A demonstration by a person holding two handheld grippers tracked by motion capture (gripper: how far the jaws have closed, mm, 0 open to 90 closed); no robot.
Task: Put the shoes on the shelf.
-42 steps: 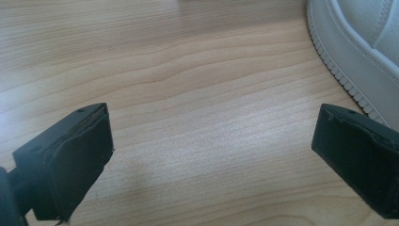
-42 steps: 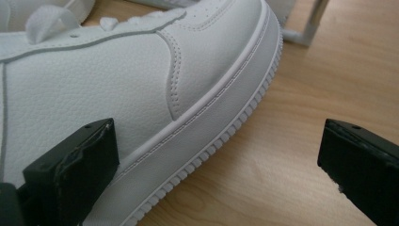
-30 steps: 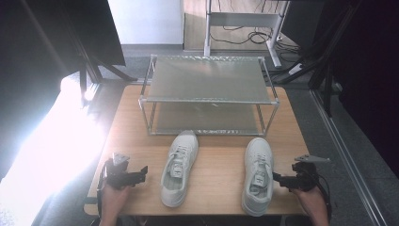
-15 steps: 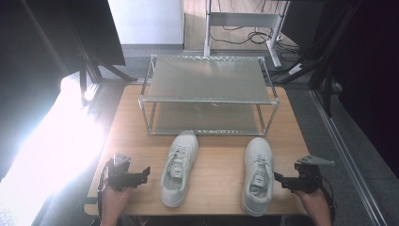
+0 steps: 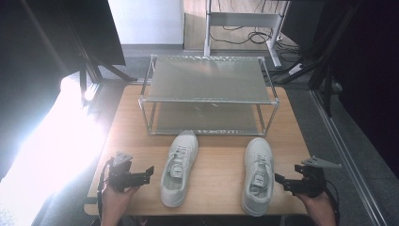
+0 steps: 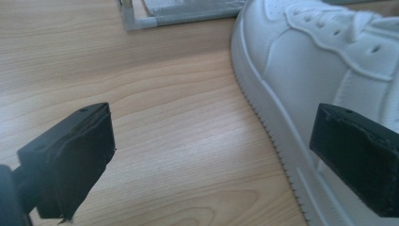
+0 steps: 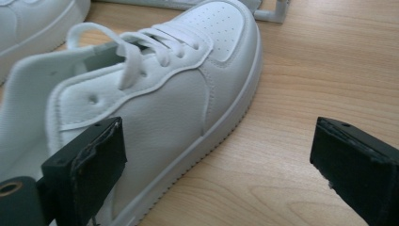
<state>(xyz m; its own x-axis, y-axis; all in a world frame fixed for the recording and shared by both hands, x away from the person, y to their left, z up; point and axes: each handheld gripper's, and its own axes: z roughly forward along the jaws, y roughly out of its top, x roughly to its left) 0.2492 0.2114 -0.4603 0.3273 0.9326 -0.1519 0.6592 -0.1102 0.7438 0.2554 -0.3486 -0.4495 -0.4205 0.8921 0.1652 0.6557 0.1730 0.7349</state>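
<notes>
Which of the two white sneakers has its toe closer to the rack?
The left sneaker: its toe almost meets the front edge of the metal rack, and it lies angled. The right sneaker sits farther back, with bare table before its toe.

Left hand-held gripper sits lower left, right hand-held gripper lower right, both jaws spread wide, empty.

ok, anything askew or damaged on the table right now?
No damage or spill. The left shoe sits angled, toe leaning toward the rack; the right shoe lies roughly straight. Both grippers, left and right, are open.
</notes>
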